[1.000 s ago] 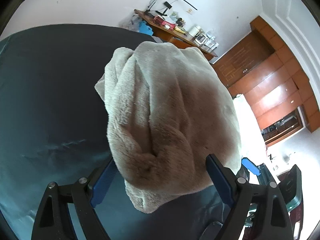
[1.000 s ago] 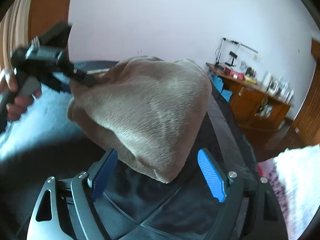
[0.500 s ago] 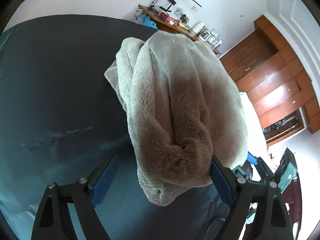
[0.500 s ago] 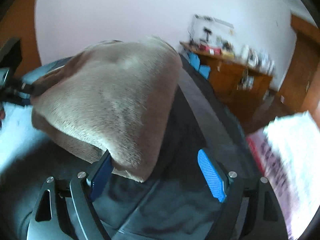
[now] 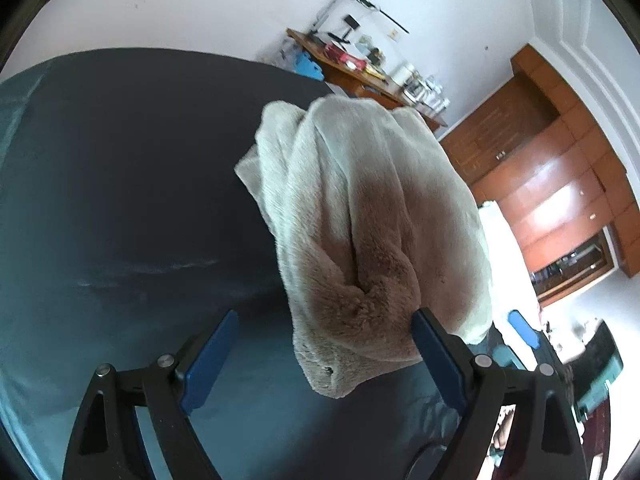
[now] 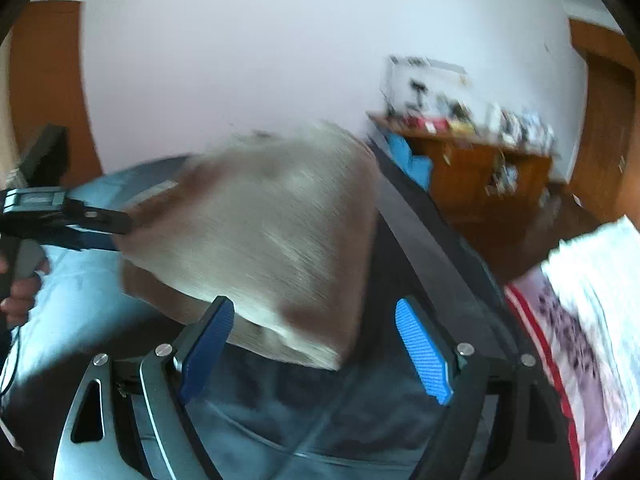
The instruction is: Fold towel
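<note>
Towel (image 5: 372, 216), a plush beige one, sits bunched in a rumpled mound on the dark bedsheet (image 5: 120, 168), just ahead of both grippers. It looks unfolded, so the heap probably needs spreading flat first. The left gripper (image 5: 320, 356) has its jaws spread wide with nothing clamped; the towel's near hem hangs between its blue pads (image 5: 208, 360), brushing the right-hand one. The right gripper (image 6: 316, 350) is likewise wide apart and empty, the towel's edge just beyond its left pad. No brand, label or legible writing shows; the right view is too blurred to read anything.
</note>
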